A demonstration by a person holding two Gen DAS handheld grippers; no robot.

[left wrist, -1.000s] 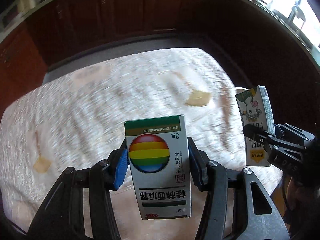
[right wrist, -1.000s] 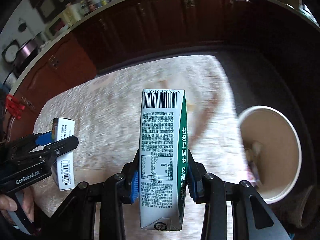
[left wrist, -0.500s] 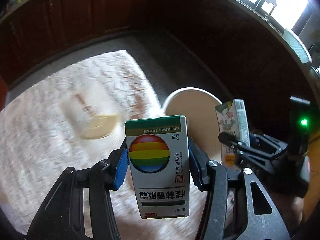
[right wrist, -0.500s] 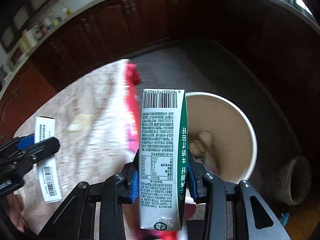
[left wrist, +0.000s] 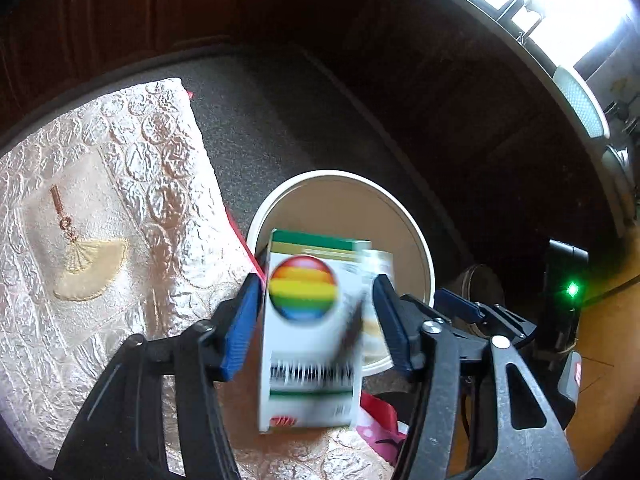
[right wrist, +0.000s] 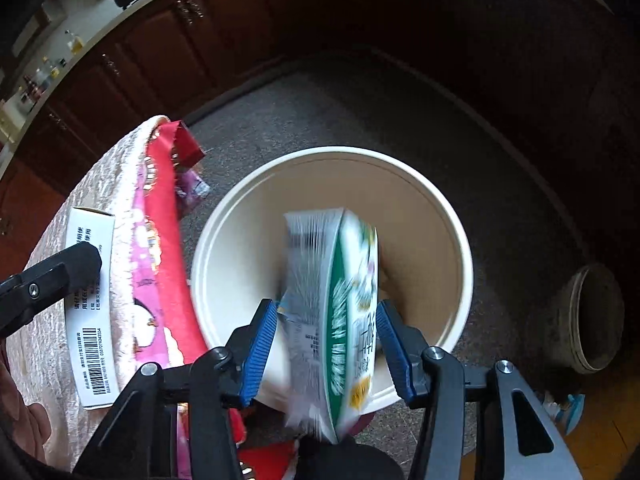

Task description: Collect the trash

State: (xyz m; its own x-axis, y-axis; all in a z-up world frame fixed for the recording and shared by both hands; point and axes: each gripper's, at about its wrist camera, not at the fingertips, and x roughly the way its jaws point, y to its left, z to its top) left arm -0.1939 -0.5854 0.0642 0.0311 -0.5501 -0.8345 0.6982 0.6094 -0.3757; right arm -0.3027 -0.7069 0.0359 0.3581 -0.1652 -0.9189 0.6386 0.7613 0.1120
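Both tongs, left (left wrist: 316, 320) and right (right wrist: 326, 344), have just been opening above the bin (right wrist: 432, 200), freeing box (left wrist: 308, 332) and carton (right wrist: 336, 320), which blur, apparently dropping in.

Cream embossed cloth-covered table (left wrist: 132, 184), grey speckled floor (right wrist: 360, 120) bearing white bin (right wrist: 460, 240), perhaps a dark pot (right wrist: 592, 320)

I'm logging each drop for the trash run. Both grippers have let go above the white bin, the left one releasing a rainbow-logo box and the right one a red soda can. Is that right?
Not quite. The right gripper is releasing a green-and-white drink carton, not a red soda can; the right wrist view shows it blurred between the just-opened jaws, over the white bin. The left gripper is indeed dropping the rainbow-logo box.
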